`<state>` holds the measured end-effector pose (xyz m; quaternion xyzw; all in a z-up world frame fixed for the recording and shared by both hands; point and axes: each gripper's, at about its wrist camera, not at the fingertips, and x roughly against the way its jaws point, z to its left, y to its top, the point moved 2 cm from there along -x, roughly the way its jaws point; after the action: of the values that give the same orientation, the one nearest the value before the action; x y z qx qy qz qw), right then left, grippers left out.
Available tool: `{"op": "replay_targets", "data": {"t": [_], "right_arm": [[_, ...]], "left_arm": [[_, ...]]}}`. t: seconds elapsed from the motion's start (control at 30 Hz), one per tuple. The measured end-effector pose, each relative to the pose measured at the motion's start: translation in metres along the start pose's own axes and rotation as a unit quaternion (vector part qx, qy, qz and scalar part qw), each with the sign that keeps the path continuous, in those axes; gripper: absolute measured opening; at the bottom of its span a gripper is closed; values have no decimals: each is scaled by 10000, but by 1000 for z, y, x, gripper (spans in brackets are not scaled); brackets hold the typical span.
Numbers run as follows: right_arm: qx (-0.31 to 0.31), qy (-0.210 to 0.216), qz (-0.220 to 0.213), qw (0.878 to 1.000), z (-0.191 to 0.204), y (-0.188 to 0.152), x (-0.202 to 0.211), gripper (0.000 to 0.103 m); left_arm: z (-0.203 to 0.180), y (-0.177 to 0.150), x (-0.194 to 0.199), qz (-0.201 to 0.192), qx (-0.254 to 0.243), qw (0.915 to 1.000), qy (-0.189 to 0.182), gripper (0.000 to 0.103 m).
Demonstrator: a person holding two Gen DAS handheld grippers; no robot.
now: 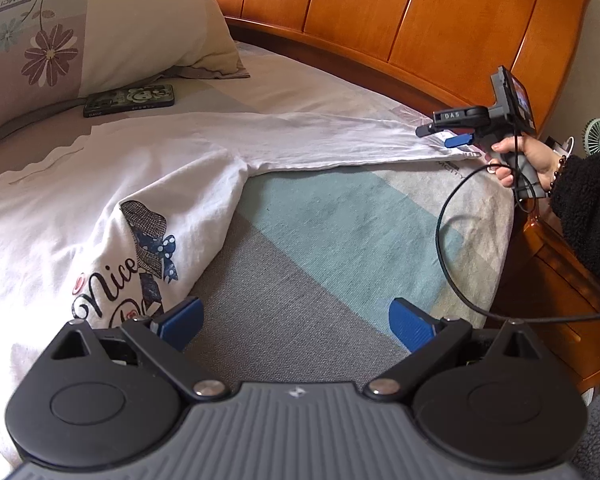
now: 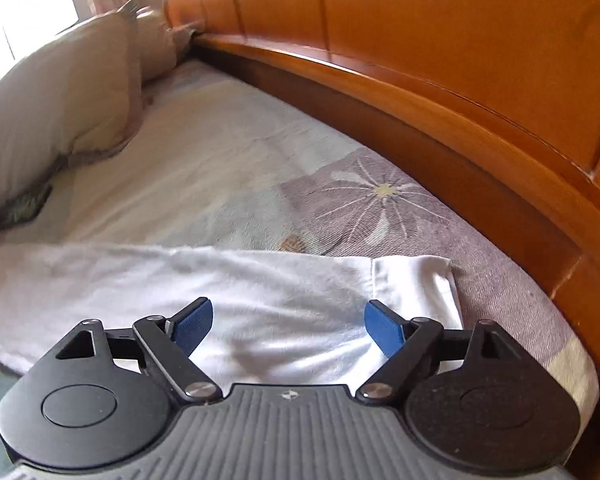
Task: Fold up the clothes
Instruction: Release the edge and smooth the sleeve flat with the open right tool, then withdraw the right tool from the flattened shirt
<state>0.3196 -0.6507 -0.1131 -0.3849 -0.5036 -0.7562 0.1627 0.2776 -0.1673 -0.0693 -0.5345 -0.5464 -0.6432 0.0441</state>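
Two grippers stood spread and empty: your right gripper [image 2: 288,330] over the sleeve [image 2: 260,280] by the headboard [image 2: 460,60], left gripper [image 1: 296,322] beside the shirt [image 1: 100,184], apparently readying a fold.

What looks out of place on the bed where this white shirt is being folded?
A dark phone-like slab lies on the sheet below the pillow, just beyond the white shirt. The shirt itself is rumpled, its body bunched along the printed side while one sleeve stretches straight toward the headboard.
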Motion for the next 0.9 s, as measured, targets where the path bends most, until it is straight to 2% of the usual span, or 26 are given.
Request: {"op": "replay_targets", "data": {"t": [0.17,0.3,0.43,0.5,0.6,0.63,0.73,0.9], "right_arm": [[942,55,-97,9955,61,-18,10,100],[1300,-219,-11,9913,77,-45,-4,103],[1191,-245,-222,9923,57,-59,13,103],[1085,-363,-106,9934,49,-60,20,103],[847,-787,207,9931,50,-63,31,103],[781,-716,233,9941,55,-66,38,103],[673,-118,156,9975,79,-79,67,103],[1156,776,-19,9903,162,-117,114,103]], "left_arm": [[-7,3,5,-21,-35,10000,72,99],[-11,3,11,-64,-59,9999,71,99],[-7,-2,16,-18,-10,9999,123,99],[-3,-5,20,1,8,9998,200,99],[2,-8,30,-33,9,9995,321,99],[3,-10,34,-52,28,9993,359,99],[5,-18,50,-125,78,9989,450,99],[9,-40,76,-141,138,9973,713,99]]}}
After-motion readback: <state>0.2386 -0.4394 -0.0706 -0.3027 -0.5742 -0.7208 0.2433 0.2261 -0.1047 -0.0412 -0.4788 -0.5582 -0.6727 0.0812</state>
